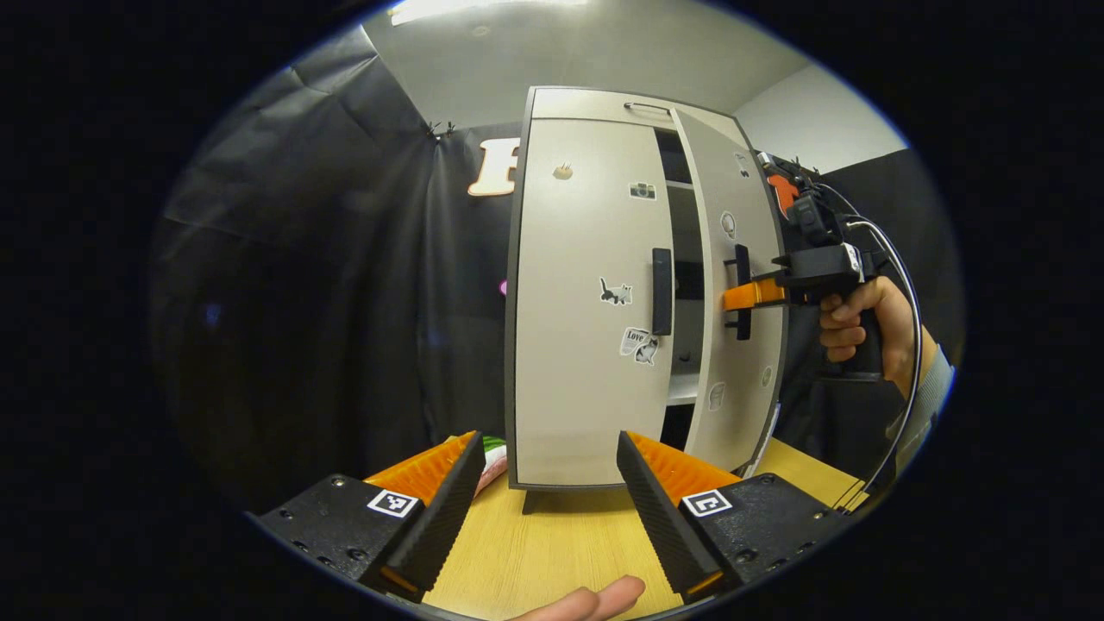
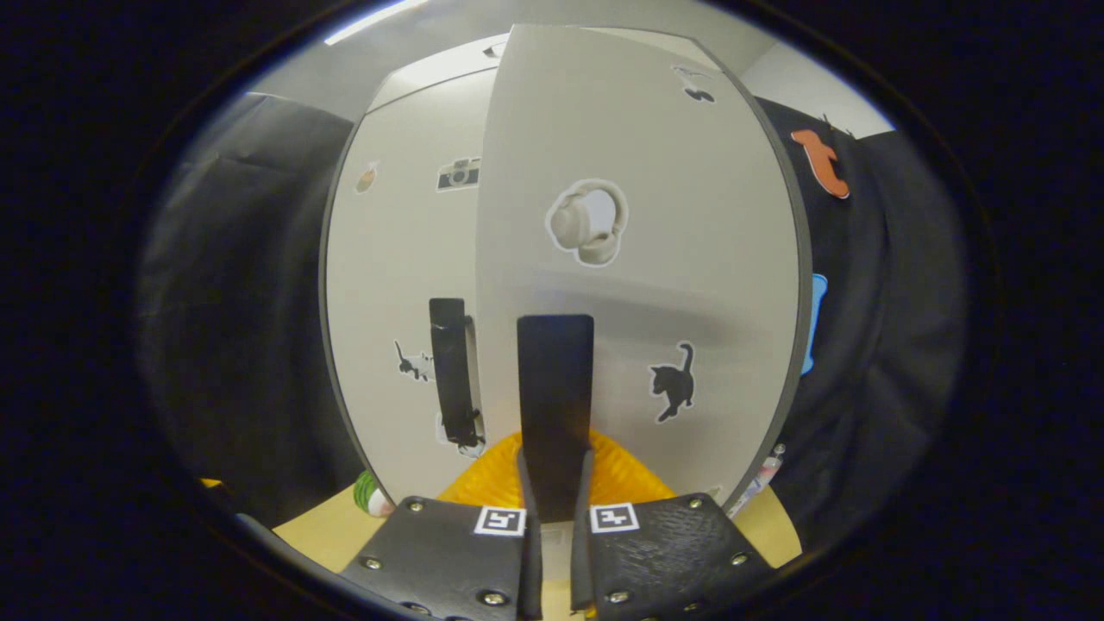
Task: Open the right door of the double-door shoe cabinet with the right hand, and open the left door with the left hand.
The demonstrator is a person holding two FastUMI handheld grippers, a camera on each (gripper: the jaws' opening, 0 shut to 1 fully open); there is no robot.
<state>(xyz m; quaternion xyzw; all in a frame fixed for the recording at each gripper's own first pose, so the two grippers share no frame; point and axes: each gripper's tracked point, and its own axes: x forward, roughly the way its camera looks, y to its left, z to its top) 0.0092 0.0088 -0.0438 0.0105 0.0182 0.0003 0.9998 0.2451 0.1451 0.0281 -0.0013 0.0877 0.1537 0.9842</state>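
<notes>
We see a tall shoe cabinet standing on a wooden table. It has two doors with little stickers on them.

In the left gripper view, the left door is flat and closed. Its dark handle runs up and down near the middle edge. The right door is swung partly open, and we can see dark shelves in the gap between the doors. Our left gripper sits low over the table, in front of the cabinet, apart from it. Its two fingers are spread wide and hold nothing. A fingertip peeks in at the bottom edge.

Farther off in this view, a hand holds the right gripper. It reaches in from the side to the right door's handle.

In the right gripper view, the right door is very close to us. The right gripper has its two fingers squeezed close together on the dark handle, one on each side. The handle stands straight up between them. Behind it, on the left door, the other handle shows. Something green and white lies on the table by the cabinet's foot; we cannot tell what it is.
</notes>
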